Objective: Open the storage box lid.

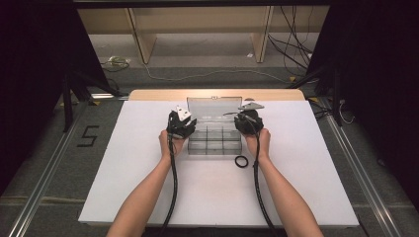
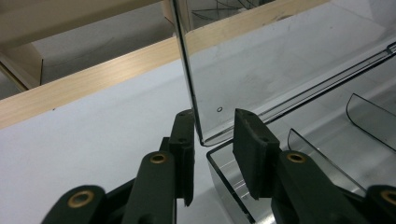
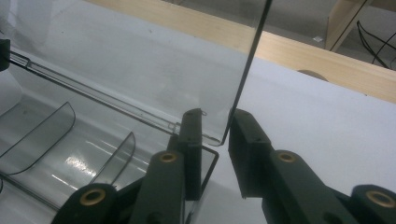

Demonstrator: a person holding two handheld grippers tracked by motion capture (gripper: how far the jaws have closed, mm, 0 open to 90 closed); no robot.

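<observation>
Clear plastic organiser box [image 1: 214, 140] is sitting mid-worktop [image 1: 148, 197], its long axis running from one gripper across to the other, lid [image 1: 214, 108] standing upright along the far side.

Left gripper [image 2: 215, 135]: jaws are standing apart, straddling the lid's left edge near its lower corner; the edge is lying close against the left-hand jaw, with a gap to the right-hand one. No pad is visibly pressing. Bare white worktop is spreading out left of these jaws, up to the wooden strip [image 2: 93, 79] at the far edge.

The box is see-through and faintly grey, with curved dividers [image 2: 373, 119] splitting the tray into compartments just right of the left jaws. A thin hinge rod is running along the lid's foot.

Right gripper [image 3: 215, 133]: jaws are likewise apart, bracketing the lid's right edge at its lower corner; contact cannot be told. Open worktop is lying to their right.

A black ring [image 1: 241, 161] is lying near the right hand [image 1: 259, 140], just off the box's near right corner.
</observation>
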